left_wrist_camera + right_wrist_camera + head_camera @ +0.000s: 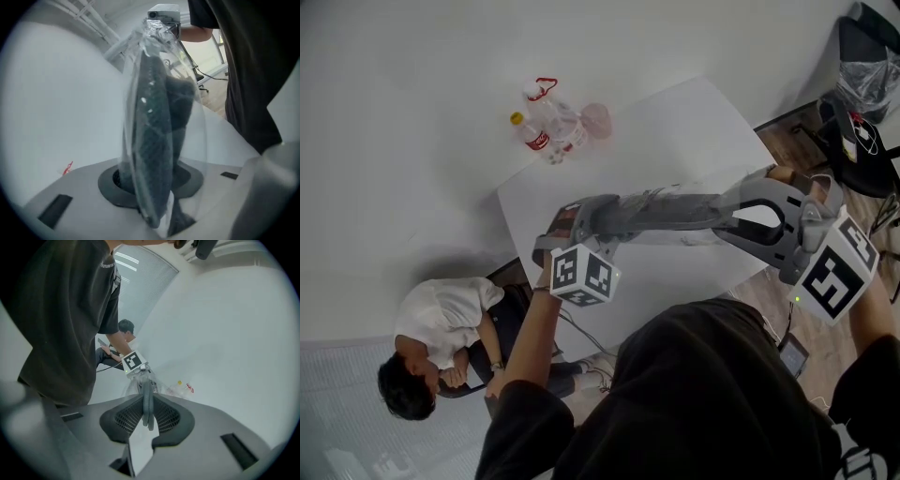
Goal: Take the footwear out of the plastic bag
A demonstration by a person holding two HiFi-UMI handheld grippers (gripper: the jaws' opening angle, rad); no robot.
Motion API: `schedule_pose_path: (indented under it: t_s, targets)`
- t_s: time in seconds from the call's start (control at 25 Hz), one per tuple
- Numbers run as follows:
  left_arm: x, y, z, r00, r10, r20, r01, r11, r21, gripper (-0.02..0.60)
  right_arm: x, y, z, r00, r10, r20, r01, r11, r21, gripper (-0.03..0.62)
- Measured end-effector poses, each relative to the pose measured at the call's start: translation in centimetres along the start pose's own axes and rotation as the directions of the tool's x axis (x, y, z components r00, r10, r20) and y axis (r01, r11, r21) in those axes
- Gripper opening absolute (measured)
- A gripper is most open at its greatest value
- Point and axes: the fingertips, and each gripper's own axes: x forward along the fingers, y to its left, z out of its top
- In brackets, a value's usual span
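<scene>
The footwear (154,140) was dark, flat and mesh-textured, and lay wholly inside a clear plastic bag (675,214) that was stretched level above the white counter (703,122) between the two grippers. The left gripper's (152,187) fingers were pinched on one end of the bag with the footwear's edge between them, and the right gripper's (147,416) fingers were clamped narrow on the other end. Bottles (546,127) stood at the counter's far corner, well apart.
</scene>
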Motion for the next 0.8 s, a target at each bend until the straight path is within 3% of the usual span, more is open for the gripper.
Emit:
schedule_pose_path:
  t_s: [0.36, 0.64, 0.8]
  targets:
    - [-0.7, -0.6, 1.3, 0.997, 0.025, 0.072, -0.027, 0.999, 0.026, 0.129, -0.5, -0.1, 0.0, 0.998, 0.037, -0.055, -0.035, 0.999, 0.035, 0.144]
    - [0.0, -0.9, 2.3, 0.995, -0.005, 0.098, 0.003, 1.000, 0.022, 0.129, 1.7, 0.3, -1.2, 0.989, 0.057, -0.139, -0.060, 0.998, -0.021, 0.144]
    - [0.3, -0.6, 1.7, 0.996, -0.013, 0.088, 0.013, 1.000, 0.004, 0.129, 3.0, 0.0, -2.0, 0.985, 0.040, -0.166, -0.055, 0.995, -0.082, 0.112]
